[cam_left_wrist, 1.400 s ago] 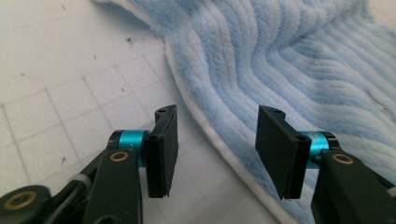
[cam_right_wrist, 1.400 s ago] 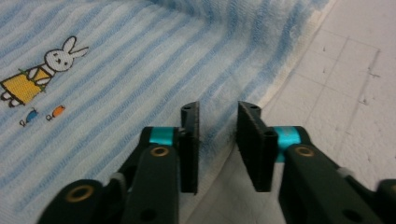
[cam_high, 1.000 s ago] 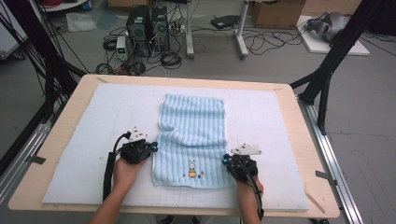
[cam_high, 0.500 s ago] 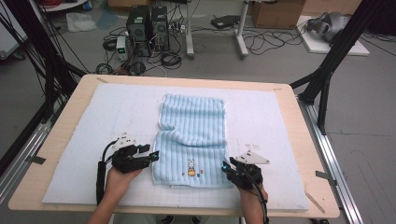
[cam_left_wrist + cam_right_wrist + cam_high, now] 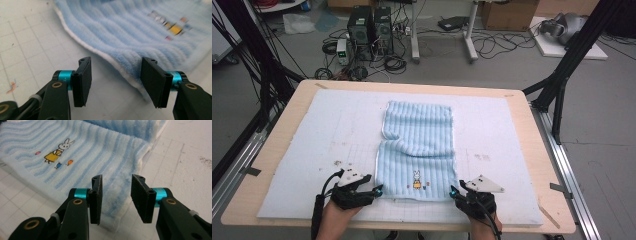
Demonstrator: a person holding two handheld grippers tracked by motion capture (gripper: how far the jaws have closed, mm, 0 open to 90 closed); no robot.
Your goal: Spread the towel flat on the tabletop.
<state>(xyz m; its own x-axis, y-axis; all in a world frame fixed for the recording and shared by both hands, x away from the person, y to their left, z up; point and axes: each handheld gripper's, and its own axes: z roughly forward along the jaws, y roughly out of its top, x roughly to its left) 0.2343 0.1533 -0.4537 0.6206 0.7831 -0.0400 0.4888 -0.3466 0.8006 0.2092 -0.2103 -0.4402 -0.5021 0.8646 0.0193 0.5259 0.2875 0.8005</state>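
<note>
A light blue striped towel (image 5: 419,145) with a small rabbit picture (image 5: 416,180) lies lengthwise on the pale gridded mat (image 5: 312,145), its middle slightly rumpled. My left gripper (image 5: 375,190) rests at the towel's near left corner. In the left gripper view its jaws (image 5: 116,65) stand open and have just been opening; the towel's white hem (image 5: 117,65) runs across the gap, untouched by the pads. My right gripper (image 5: 454,192) sits at the near right corner. Its jaws (image 5: 116,181) have also just been opening, over the towel's corner (image 5: 117,202), without pressing it.
The mat covers a wooden table (image 5: 532,150). Black frame legs (image 5: 562,80) stand at the table's right and left. Computer towers (image 5: 369,25), cables and boxes sit on the floor beyond the far edge.
Both grippers were shut at the towel's sides and have opened, letting go of it. Both hands have drawn back toward the table's near edge, to the towel's near corners.
</note>
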